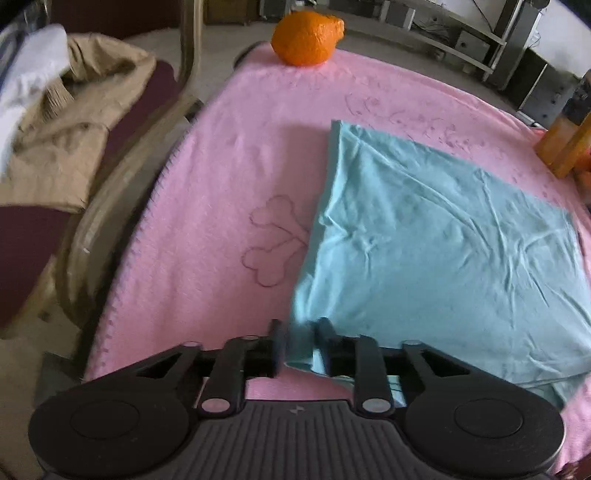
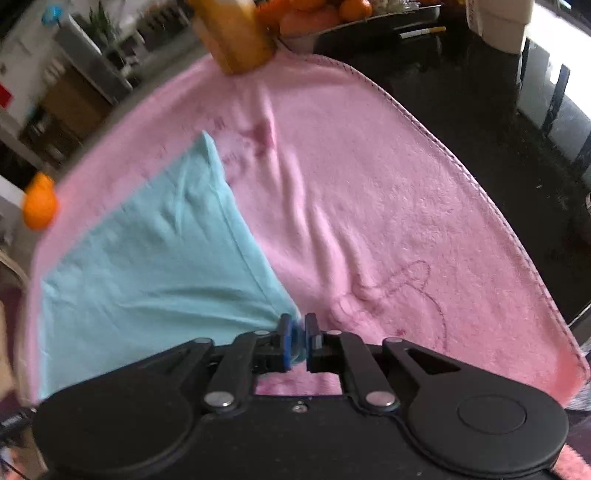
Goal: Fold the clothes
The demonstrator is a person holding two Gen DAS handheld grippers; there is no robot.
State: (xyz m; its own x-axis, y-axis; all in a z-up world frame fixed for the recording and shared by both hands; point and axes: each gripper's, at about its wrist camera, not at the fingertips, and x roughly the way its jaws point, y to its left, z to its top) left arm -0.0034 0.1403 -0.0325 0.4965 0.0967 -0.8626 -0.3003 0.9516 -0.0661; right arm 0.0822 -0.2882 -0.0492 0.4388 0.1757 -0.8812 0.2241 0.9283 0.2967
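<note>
Both claws pinching the near corners of the cloth on the desk.

The thin, soft light-blue cotton garment [image 1: 436, 236] lies mostly flat on a pink fleece blanket [image 1: 236, 155] covering the desk, toward its near edge. Left claw [image 1: 301, 343] is closed on the near left corner; right claw [image 2: 299, 339] is closed on the near right corner, fabric bunched between the pads. Judged light, limp, creasing readily (hem drapes, no stiffness); corners and hems give the surest hold. A round orange fruit [image 1: 306, 33] sits at the far edge.
</note>
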